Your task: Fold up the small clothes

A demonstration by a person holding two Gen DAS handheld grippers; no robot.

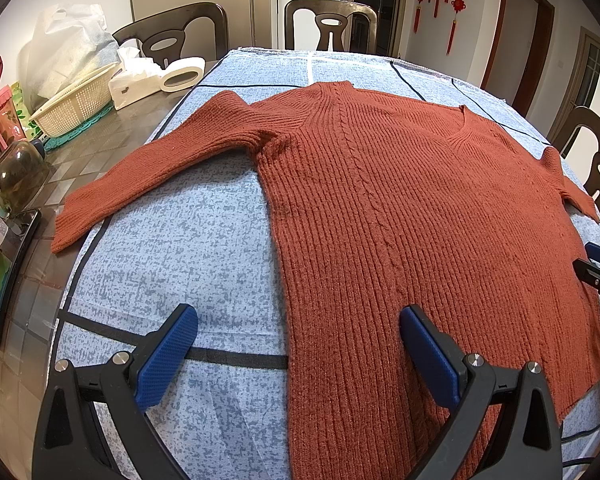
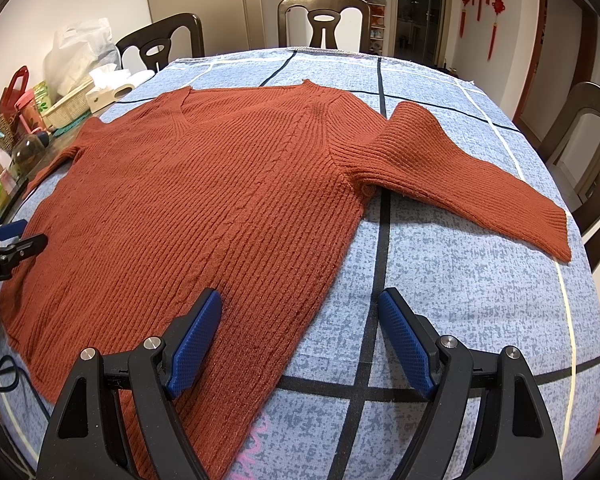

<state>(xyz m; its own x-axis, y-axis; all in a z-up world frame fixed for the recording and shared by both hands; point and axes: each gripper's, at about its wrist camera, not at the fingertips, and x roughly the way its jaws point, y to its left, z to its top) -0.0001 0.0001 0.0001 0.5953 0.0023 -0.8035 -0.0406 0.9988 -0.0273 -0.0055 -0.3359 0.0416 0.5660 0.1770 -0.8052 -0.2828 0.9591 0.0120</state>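
A rust-red ribbed knit sweater lies flat and spread out, front up, on a blue cloth-covered table. Its left sleeve stretches out toward the table's left edge. In the right wrist view the same sweater shows its other sleeve lying out to the right. My left gripper hovers open over the sweater's lower left hem edge. My right gripper hovers open over the lower right hem edge. Each gripper's blue pads hold nothing. The other gripper shows at each view's side edge.
The table's left strip carries a white basket, a tissue box, a tape roll, a plastic bag, jars and bottles. Dark wooden chairs stand along the far side and right side. A cable lies near the front left.
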